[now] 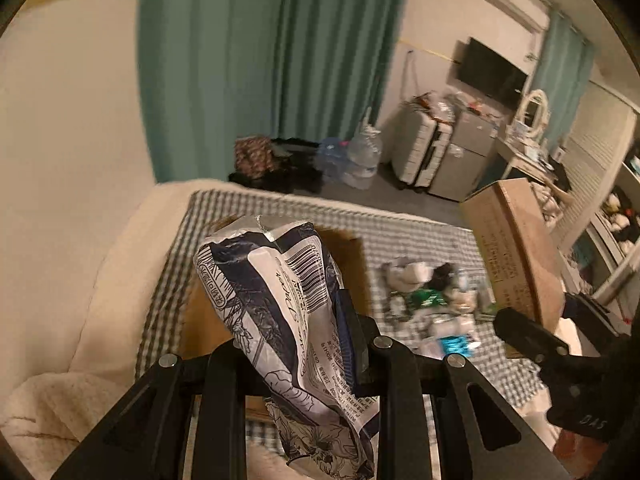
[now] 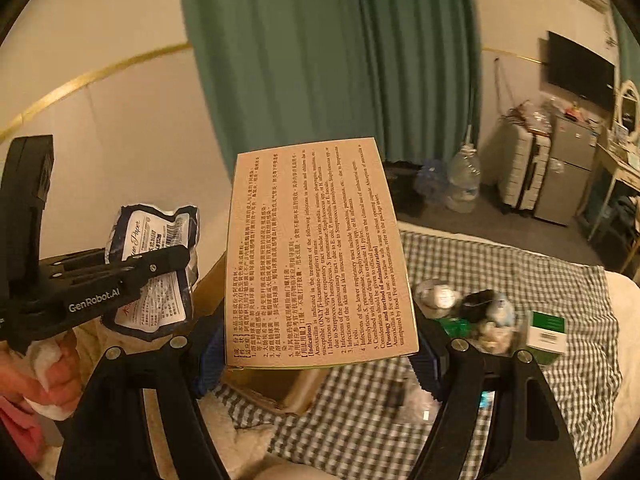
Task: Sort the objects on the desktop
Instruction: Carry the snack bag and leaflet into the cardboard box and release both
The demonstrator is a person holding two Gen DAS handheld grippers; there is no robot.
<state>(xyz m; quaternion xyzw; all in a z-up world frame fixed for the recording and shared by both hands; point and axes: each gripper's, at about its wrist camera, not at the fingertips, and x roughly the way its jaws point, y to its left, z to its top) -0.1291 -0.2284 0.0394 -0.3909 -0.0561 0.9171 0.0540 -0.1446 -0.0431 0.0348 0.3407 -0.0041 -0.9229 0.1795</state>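
The left claw [image 1: 320, 344] grips a crumpled tissue pack [image 1: 280, 300] between its pads; the right claw [image 2: 320, 356] clamps a tan medicine box [image 2: 320, 252] upright.

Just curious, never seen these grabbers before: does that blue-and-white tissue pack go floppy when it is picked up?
Probably soft: the tissue pack looks crumpled and pinched in the left gripper. Likely light, since it sags little. Its glossy wrapper might be slippery.

Glossy, crinkled plastic film is seen on the tissue pack [image 1: 280, 300]. Matt tan printed cardboard is shown on the medicine box [image 2: 316, 252]. Woven checked cloth [image 2: 500, 264] is laid over a fleecy cream blanket [image 1: 52, 412]. Matt black plastic with metal pins forms the left gripper [image 1: 296, 344].
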